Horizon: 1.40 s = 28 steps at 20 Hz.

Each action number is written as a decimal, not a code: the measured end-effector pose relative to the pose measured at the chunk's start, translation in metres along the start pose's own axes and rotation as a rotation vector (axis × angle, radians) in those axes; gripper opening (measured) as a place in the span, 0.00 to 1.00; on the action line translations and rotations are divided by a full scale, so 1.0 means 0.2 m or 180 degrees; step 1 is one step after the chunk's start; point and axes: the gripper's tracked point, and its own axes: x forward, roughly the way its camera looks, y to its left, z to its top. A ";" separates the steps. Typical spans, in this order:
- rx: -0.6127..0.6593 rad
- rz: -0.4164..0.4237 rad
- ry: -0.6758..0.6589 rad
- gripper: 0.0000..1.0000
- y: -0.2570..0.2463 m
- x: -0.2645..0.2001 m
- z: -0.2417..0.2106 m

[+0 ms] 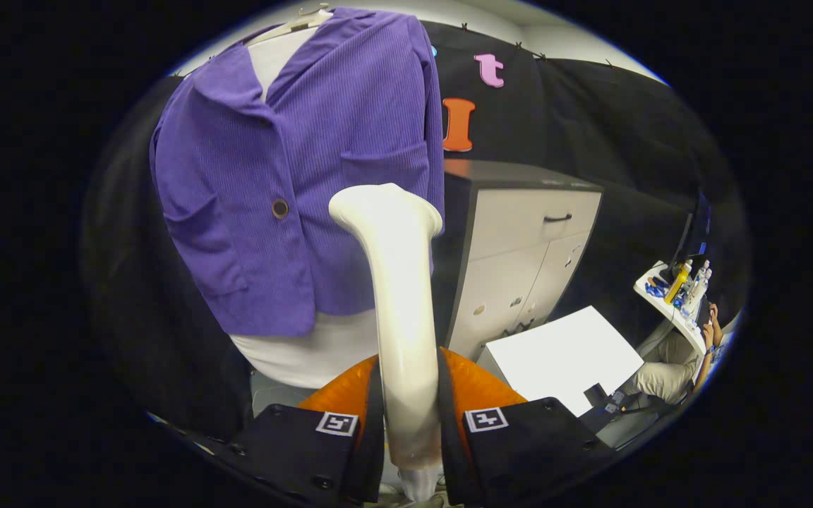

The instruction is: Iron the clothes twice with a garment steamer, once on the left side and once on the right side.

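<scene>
A purple corduroy jacket (308,176) hangs on a white dress form (322,346), with one brown button (280,208) at its front. My gripper (410,416) is shut on the white handle of the garment steamer (399,296), both fingers pressing its sides. The steamer rises between the fingers, and its flared head (385,204) stands in front of the jacket's right half, near the lower hem. Whether the head touches the cloth I cannot tell.
A grey cabinet (519,254) with a dark top stands to the right of the dress form. Beyond it lies a white table top (562,356). A person sits further right beside a small shelf (675,296) with bottles.
</scene>
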 end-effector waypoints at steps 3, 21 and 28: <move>-0.0050 0.0006 -0.0376 0.42 0.03 -0.15 0.32; -0.0386 0.0644 -0.1519 0.41 0.81 -0.54 1.00; -0.0590 0.0785 -0.1322 0.41 1.07 -0.40 0.85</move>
